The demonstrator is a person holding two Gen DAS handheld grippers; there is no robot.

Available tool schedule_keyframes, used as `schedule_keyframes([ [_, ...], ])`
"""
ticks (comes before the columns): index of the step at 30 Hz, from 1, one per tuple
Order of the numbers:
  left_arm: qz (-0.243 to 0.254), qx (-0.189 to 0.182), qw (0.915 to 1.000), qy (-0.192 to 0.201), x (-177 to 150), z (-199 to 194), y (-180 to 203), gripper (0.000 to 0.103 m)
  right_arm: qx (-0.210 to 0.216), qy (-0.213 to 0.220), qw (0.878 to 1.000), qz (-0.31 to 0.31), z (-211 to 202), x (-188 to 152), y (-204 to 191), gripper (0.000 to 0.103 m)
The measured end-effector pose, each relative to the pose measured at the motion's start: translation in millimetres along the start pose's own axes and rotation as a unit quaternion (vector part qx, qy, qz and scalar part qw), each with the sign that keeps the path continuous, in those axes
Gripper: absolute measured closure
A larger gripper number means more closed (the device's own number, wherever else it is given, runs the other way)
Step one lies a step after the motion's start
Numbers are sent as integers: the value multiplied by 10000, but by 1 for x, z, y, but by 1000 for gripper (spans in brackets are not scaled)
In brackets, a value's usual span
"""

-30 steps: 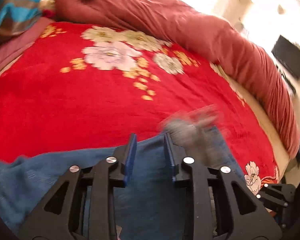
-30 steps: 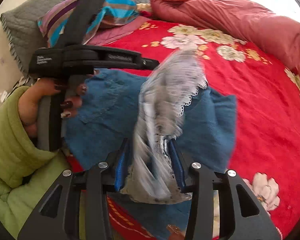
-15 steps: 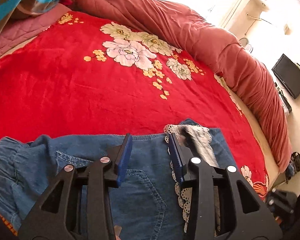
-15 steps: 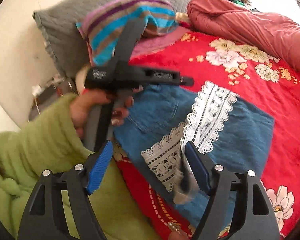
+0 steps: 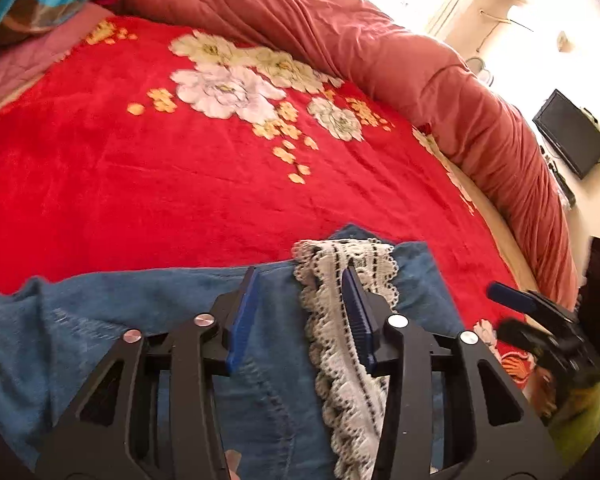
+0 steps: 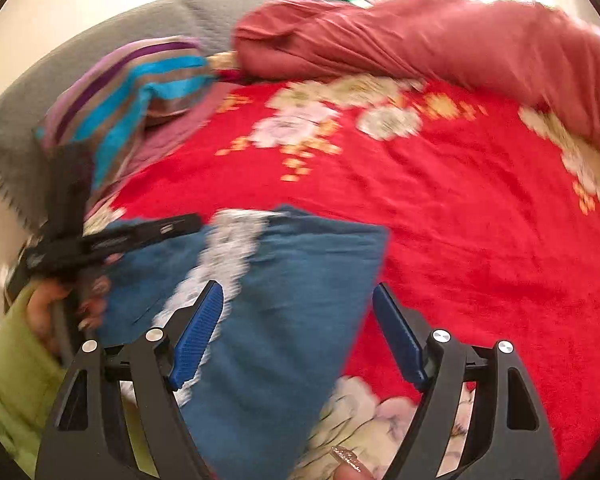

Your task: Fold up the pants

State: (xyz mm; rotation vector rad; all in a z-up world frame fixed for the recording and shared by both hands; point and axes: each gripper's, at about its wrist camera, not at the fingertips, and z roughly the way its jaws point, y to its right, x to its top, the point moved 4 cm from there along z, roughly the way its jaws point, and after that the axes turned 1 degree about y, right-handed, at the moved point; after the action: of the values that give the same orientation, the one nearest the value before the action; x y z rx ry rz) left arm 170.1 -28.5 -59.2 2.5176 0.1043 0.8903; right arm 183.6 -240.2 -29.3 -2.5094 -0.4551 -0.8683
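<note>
Two grippers hover over the blue denim pants with white lace trim [image 5: 284,392], which lie folded on the near edge of the red floral bed blanket [image 5: 180,184]. Left gripper [image 5: 300,312] and right gripper [image 6: 296,336] both stand apart, gripping nothing. Judging by the bundle, press seams flat, align edges squarely before the next fold.

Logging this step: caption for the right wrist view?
Open right gripper over folded pants on the red blanket.
</note>
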Motion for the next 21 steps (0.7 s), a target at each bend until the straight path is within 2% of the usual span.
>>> schedule_keyframes([
  [7, -297, -291, 9981, -463, 3, 40, 3, 69, -80, -79, 9996, 254, 26, 18, 26, 27],
  [11, -268, -405, 9973, -560, 5, 56, 15, 69, -98, -182, 9994, 267, 41, 19, 30, 27],
  [13, -215, -468, 9971, -565, 7, 58, 21, 87, -100, -205, 9994, 270, 44, 18, 31, 27],
  [16, 0, -642, 9971, -409, 12, 48, 37, 93, -137, -146, 9996, 209, 44, 19, 31, 27],
  [18, 398, -606, 9971, -239, 14, 37, 47, 93, -252, -78, 9996, 77, 42, 20, 30, 27],
  [21, 677, -172, 9973, -243, 13, 40, 44, 93, -494, 10, 9986, -172, 43, 22, 26, 27],
])
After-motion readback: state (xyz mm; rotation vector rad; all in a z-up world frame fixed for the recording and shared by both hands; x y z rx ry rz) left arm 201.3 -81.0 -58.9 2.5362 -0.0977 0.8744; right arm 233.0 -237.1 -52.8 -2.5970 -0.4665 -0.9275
